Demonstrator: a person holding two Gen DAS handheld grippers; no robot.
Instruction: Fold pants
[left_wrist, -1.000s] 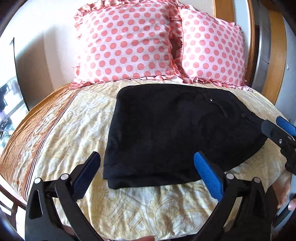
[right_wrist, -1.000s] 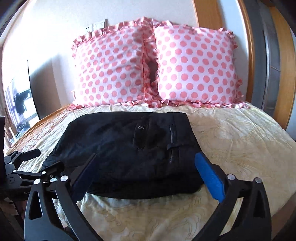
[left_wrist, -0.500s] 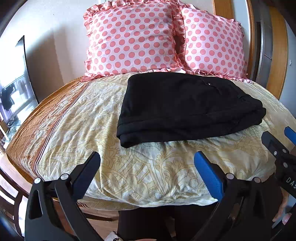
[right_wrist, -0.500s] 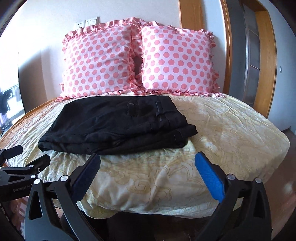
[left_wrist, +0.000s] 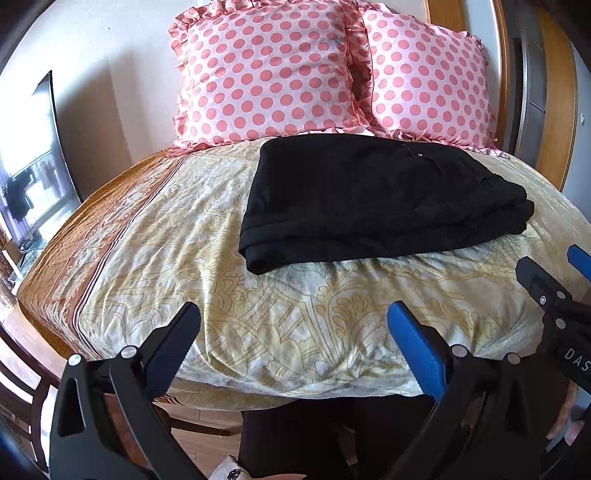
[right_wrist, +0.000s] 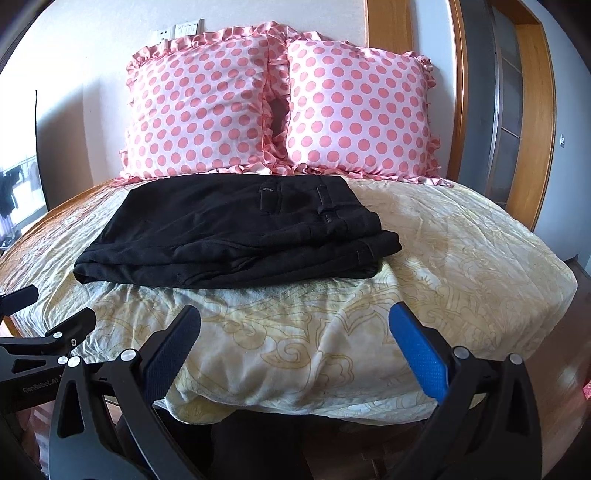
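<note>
Black pants (left_wrist: 373, 199) (right_wrist: 240, 229) lie folded in a flat stack on the yellow patterned bedspread (left_wrist: 295, 310) (right_wrist: 443, 258), just in front of the pillows. My left gripper (left_wrist: 295, 332) hangs open, well short of the pants, over the bed's near edge, with nothing between its fingers. My right gripper (right_wrist: 295, 336) is open too, also back from the pants and holding nothing. The right gripper's tip shows at the right edge of the left wrist view, and the left gripper's tip at the left edge of the right wrist view.
Two pink polka-dot pillows (left_wrist: 273, 74) (right_wrist: 354, 110) lean against the wall behind the pants. A wooden door frame (right_wrist: 532, 129) stands to the right. A dark screen (left_wrist: 40, 155) sits at the left, and dark wooden furniture (left_wrist: 22, 369) beside the bed.
Both grippers have pulled back from the bed and away from the pants, which now look smaller and farther off. The pants stay folded where they were.
</note>
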